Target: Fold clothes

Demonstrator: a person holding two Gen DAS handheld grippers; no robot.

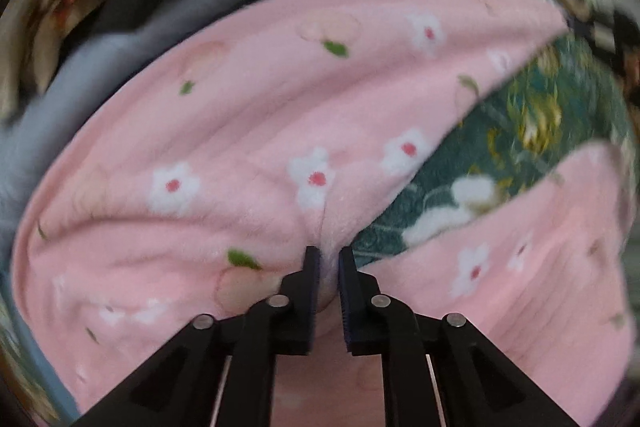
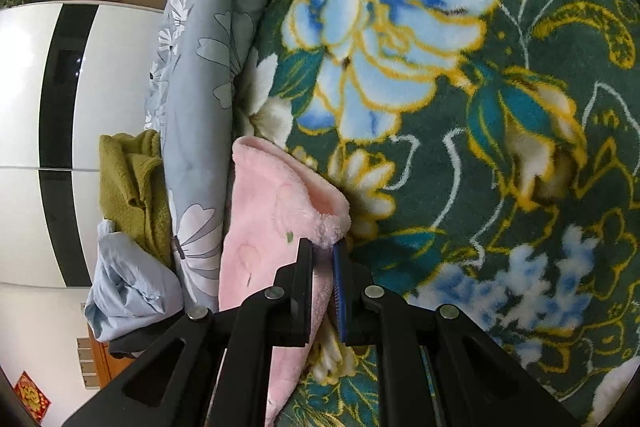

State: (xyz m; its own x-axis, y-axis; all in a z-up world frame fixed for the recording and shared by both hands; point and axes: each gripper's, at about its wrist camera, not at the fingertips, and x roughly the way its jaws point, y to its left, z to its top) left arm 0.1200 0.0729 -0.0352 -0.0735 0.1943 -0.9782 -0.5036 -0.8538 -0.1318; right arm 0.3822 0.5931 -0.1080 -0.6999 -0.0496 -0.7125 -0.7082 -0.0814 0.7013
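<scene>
Both pinching: left gripper (image 1: pixel 330 259) and right gripper (image 2: pixel 322 251) nipping pink fleece garment (image 1: pixel 260 115) on green floral blanket (image 2: pixel 500 147).

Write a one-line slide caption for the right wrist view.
Right gripper pinching the pink fleece garment over a green floral blanket.

A dark green floral blanket (image 2: pixel 460 163) is spread beneath everything, edged by a grey-blue flowered quilt (image 2: pixel 200 115). Behind, a glossy white wardrobe (image 2: pixel 24 87) (black-striped) is seen under a pale wall.
</scene>
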